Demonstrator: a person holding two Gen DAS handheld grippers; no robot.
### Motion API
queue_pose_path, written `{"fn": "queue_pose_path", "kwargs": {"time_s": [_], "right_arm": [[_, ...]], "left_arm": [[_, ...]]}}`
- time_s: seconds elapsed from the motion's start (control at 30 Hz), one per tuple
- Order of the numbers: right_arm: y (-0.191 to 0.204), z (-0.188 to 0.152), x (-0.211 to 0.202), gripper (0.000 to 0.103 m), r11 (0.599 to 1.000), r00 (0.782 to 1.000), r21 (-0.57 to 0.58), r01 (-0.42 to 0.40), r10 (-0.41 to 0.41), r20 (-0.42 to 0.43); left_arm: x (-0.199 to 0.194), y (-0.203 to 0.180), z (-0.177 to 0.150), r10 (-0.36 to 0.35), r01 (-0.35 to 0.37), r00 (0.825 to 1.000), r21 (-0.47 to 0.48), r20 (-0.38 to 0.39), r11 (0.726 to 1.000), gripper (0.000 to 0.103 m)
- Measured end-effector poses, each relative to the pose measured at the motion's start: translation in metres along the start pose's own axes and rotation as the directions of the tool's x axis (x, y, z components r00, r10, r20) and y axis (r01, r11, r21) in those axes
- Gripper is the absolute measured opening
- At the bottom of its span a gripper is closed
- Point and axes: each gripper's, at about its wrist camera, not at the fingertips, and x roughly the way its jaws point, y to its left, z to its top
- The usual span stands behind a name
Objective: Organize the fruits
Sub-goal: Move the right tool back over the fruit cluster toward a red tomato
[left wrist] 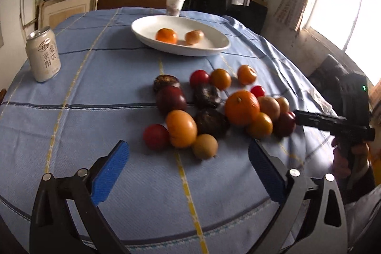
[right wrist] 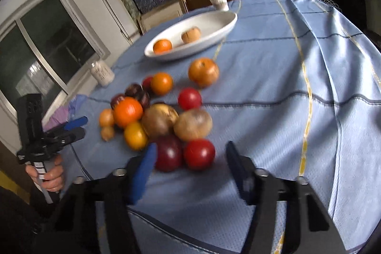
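A heap of fruit lies on the blue tablecloth: oranges, red tomatoes, dark purple fruits and brown ones, with a large orange in the middle. A white oval plate behind it holds an orange and a brown fruit. My left gripper is open and empty, just short of the heap. My right gripper is open and empty, its jaws on either side of a red tomato and a dark red fruit. The right gripper also shows at the right of the left wrist view. The plate shows in the right wrist view.
A white drink can stands at the left of the table. A paper cup stands behind the plate. The cloth hangs over the table's edge at the right. Shelves of boxes fill the back wall; a window is at the right.
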Motion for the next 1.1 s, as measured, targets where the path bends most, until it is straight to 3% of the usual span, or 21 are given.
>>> {"fn": "queue_pose_path", "kwargs": {"time_s": [0.2,0.33,0.43,0.6,0.9,1.1], "right_arm": [[0.001,-0.004,-0.006,0.046,1.000,1.000,-0.007,-0.005,0.006,0.022],[-0.010,-0.002,-0.009,0.037,0.998,0.998,0.052,-0.023,0.020,0.052],[-0.014,-0.002,-0.008,0.036,0.997,0.999,0.074,-0.015,0.012,0.045],[-0.002,-0.008,-0.004,0.035,0.997,0.997,0.003,0.076,-0.076,0.002],[0.005,-0.004,0.000,0.034,0.990,0.990,-0.035,0.138,-0.138,0.001],[0.023,-0.004,0.000,0.034,0.958,0.974,-0.188,0.216,-0.225,-0.027]], "left_arm": [[-0.004,-0.007,-0.006,-0.011,0.010,0.999,0.039,0.035,0.999,0.098],[-0.001,-0.006,-0.004,-0.013,0.012,1.000,0.030,0.020,0.999,0.098],[0.001,-0.006,-0.004,-0.011,0.010,1.000,0.035,0.011,0.999,0.098],[0.002,-0.005,-0.003,-0.024,0.023,1.000,0.032,0.009,0.999,0.098],[0.003,0.006,-0.002,-0.043,0.043,0.999,-0.028,0.010,0.999,0.098],[0.003,0.008,-0.002,-0.043,0.044,0.999,-0.041,0.009,0.998,0.098]]}}
